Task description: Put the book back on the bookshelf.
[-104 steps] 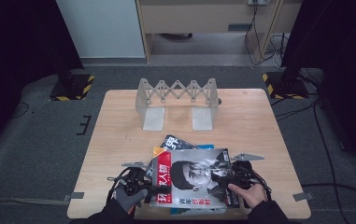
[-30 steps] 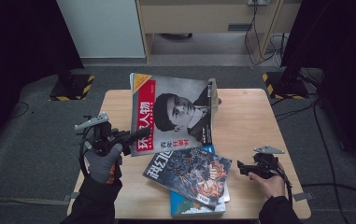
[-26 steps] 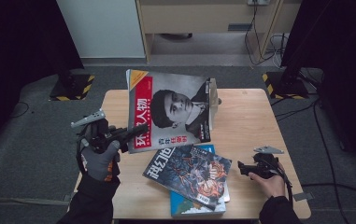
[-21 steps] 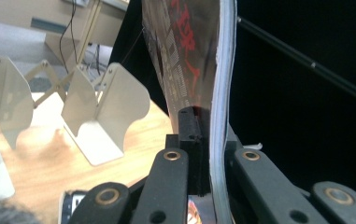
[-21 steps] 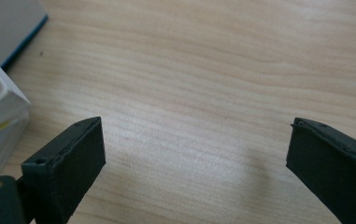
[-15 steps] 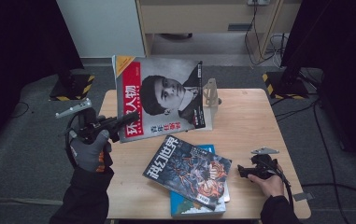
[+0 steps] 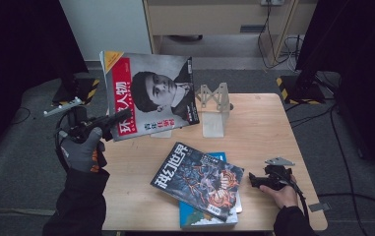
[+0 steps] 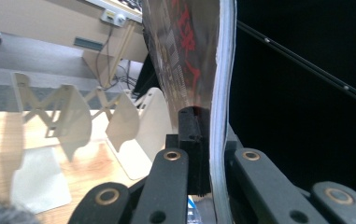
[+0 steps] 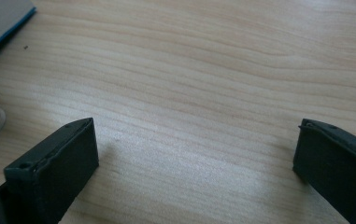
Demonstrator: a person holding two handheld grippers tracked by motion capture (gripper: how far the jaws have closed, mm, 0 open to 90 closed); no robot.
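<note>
Currently the magazine (image 7: 150, 96) is clamped at its lower corner by the left gripper (image 7: 118, 118); being thin, glossy and floppy, it should be gripped near the spine. Right gripper (image 7: 255, 181) is held wide, empty.

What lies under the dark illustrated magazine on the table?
Under the dark illustrated magazine lies a blue-covered book, with only its lower corner and top edge showing. The rest of its cover is hidden.
</note>
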